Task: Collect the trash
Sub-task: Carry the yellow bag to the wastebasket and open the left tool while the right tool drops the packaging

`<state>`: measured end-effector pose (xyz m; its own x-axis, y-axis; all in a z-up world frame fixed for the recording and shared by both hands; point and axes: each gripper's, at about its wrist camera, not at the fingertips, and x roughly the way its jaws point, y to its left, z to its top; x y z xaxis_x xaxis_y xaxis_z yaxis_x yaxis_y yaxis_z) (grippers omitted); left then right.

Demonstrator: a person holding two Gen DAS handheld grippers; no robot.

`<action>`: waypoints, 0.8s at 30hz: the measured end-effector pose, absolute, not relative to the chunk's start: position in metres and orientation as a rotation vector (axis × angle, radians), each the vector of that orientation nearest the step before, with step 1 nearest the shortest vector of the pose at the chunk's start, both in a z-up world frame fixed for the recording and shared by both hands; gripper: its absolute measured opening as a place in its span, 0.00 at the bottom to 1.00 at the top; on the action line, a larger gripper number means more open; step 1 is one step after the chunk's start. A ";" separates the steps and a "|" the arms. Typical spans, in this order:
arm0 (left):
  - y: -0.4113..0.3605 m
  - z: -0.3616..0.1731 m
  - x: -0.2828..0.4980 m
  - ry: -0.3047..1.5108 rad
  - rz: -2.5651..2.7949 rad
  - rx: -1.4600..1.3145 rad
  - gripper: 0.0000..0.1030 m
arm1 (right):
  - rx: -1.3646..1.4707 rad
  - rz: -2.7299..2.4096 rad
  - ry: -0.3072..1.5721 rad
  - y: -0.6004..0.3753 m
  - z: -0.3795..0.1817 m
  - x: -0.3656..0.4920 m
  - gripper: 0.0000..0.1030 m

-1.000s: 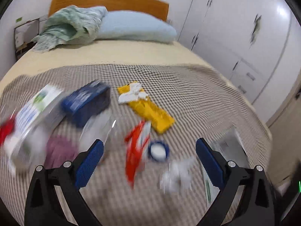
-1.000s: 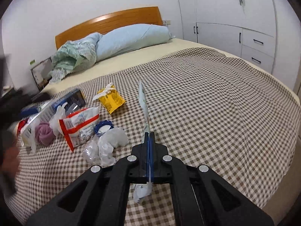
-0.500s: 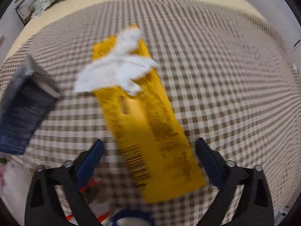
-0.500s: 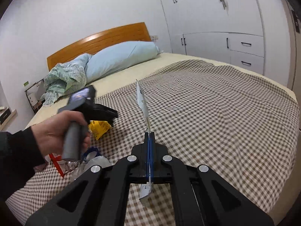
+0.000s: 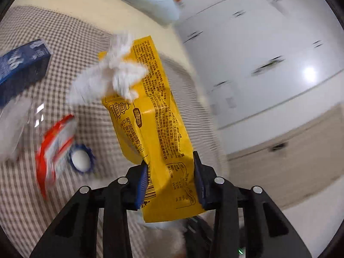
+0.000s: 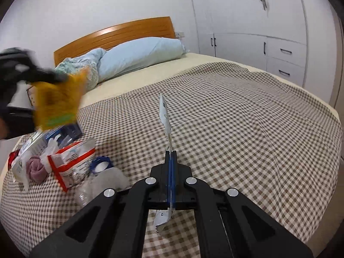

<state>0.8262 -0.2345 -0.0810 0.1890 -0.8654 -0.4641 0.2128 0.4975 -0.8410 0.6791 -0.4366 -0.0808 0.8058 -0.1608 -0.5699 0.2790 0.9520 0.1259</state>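
Two pieces of trash are in hand and most of the litter is still on the bed [image 6: 236, 111]. The left tool [image 5: 171, 180] is clamped on the lower part of a yellow snack wrapper [image 5: 150, 116], which hangs lifted clear of the checked blanket [image 6: 247, 129]; a crumpled white tissue [image 5: 114, 75] sits against the wrapper's upper end, though whether it clings to it or lies behind on the bed cannot be told. The right tool [image 6: 171, 180] has its fingers pressed together on a thin white paper scrap [image 6: 164, 116] that stands up edge-on from the tips. Left to gather, by my reading, is the heap near the bed's left edge: a blue box [image 5: 19, 64], a red-and-white packet [image 6: 71, 163], a blue ribbed cap [image 6: 100, 165], a clear plastic bottle [image 6: 94, 189] and a purple cloth ball [image 6: 36, 169]. No bin or bag shows in either view, so nothing looks disposed of. The left tool is raised, rolled sideways and blurred with motion, while the right tool is held low and level over the near edge of the bed, pointing towards the headboard [image 6: 116, 36]
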 end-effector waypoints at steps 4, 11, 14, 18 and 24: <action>-0.204 -0.070 0.756 1.030 -0.943 -0.602 0.35 | 0.146 -0.229 0.599 -0.413 -0.079 0.676 0.00; -0.132 -0.122 0.693 1.111 -0.802 -0.668 0.35 | 0.081 -0.183 0.584 -0.377 -0.065 0.664 0.00; -0.105 -0.124 0.662 1.129 -0.766 -0.711 0.35 | 0.052 -0.163 0.580 -0.357 -0.057 0.652 0.00; -0.083 -0.101 0.626 1.104 -0.691 -0.607 0.35 | 0.019 -0.120 0.593 -0.335 -0.038 0.624 0.00; -0.058 -0.056 0.558 1.009 -0.705 -0.523 0.35 | -0.059 -0.118 0.609 -0.337 -0.014 0.551 0.00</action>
<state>0.5576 -0.0583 -0.0562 0.3488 -0.7399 -0.5753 0.2862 0.6686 -0.6864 0.5510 -0.3367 -0.0137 0.8136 -0.1279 -0.5672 0.0930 0.9916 -0.0902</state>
